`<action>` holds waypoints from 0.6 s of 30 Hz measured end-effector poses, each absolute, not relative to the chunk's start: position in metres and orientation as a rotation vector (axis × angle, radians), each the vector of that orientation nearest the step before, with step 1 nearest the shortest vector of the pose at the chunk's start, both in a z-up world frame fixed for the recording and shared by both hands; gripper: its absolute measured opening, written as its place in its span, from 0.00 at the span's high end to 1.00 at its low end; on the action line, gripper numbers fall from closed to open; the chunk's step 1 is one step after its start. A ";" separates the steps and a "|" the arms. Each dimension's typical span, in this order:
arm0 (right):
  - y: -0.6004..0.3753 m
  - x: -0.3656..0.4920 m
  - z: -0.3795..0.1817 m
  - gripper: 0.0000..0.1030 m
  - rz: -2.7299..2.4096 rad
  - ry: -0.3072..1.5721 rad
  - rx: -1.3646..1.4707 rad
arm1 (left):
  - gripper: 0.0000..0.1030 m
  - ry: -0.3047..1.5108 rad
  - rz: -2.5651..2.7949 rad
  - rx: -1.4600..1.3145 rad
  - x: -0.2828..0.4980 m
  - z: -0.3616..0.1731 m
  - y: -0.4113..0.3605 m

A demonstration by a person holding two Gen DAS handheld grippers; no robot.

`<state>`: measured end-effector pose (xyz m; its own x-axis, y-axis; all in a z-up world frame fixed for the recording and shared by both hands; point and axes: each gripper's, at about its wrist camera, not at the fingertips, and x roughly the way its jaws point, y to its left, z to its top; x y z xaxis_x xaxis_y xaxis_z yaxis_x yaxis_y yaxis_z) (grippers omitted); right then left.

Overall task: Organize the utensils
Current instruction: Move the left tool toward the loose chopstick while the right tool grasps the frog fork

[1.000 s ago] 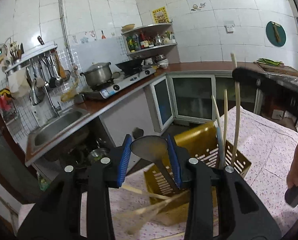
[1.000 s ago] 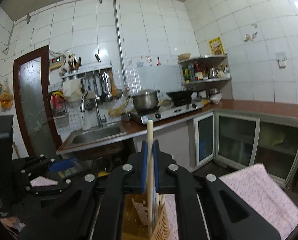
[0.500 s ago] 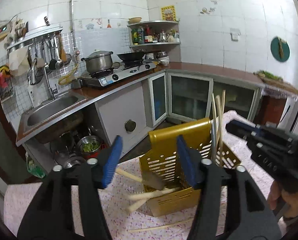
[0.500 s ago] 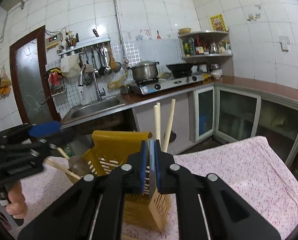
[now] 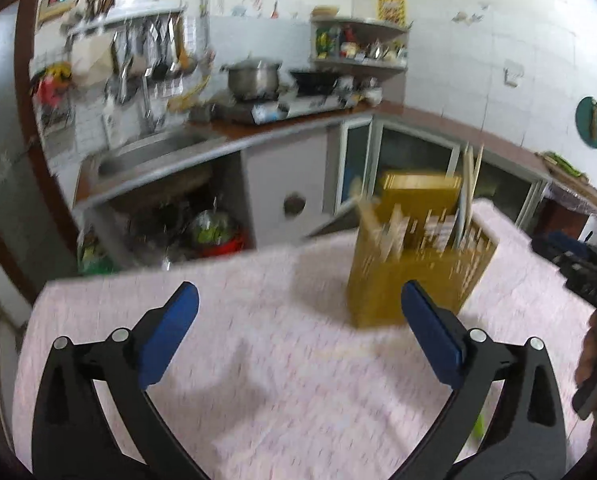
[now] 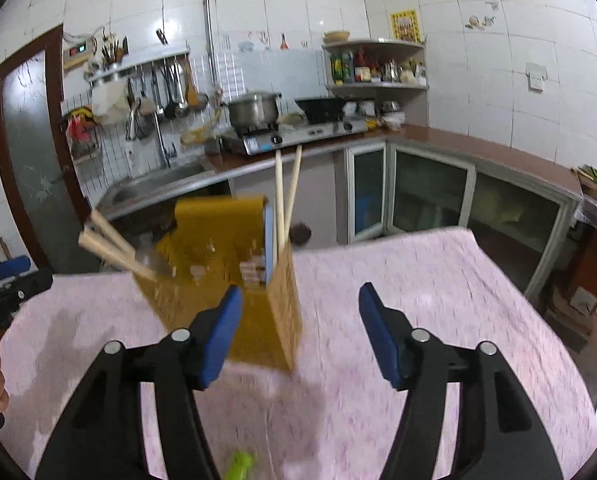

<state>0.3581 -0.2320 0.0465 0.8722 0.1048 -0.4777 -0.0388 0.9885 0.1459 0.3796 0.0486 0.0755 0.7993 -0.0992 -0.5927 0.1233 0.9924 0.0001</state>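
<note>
Both grippers have let go since a second ago: back then the left one was clamped on a ladle-type spoon and the right one pinched a chopstick, and now neither has anything between its fingers. The left gripper (image 5: 298,324) has pulled back from the yellow utensil holder (image 5: 414,276), and its jaws are spreading wide, with only pink tablecloth (image 5: 258,360) showing between the blue pads. The right gripper (image 6: 300,328) is opening too, a bit narrower, empty, hovering just in front of the holder's near corner.

Utensil-wise: the holder stands upright on the bench. Two chopsticks (image 6: 285,196) stick straight up out of its back right side in the right wrist view, and a few wooden handles (image 6: 110,246) lean out over the left edge, next to what looks like a metal spoon bowl (image 6: 150,258). Pretty blurry, so I can't tell which compartment each sits in. Something small and green (image 6: 240,462) lies on the cloth near the bottom edge.
</note>
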 end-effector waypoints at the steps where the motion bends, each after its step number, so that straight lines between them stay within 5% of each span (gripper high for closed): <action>1: -0.230 0.351 0.040 0.39 0.067 0.522 0.130 | 0.05 0.661 -0.114 0.034 0.375 0.065 0.053; 16: -0.184 0.323 -0.062 0.40 0.012 0.869 0.145 | 0.05 0.792 -0.068 0.032 0.339 -0.026 0.066; 18: -0.182 0.324 -0.067 0.47 0.012 0.891 0.157 | 0.05 0.798 -0.071 0.017 0.340 -0.029 0.066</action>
<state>0.3242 -0.1816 -0.0673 0.6291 0.0762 -0.7736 0.0546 0.9884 0.1418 0.3400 0.0660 -0.0290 0.6956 -0.0575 -0.7162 0.0701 0.9975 -0.0119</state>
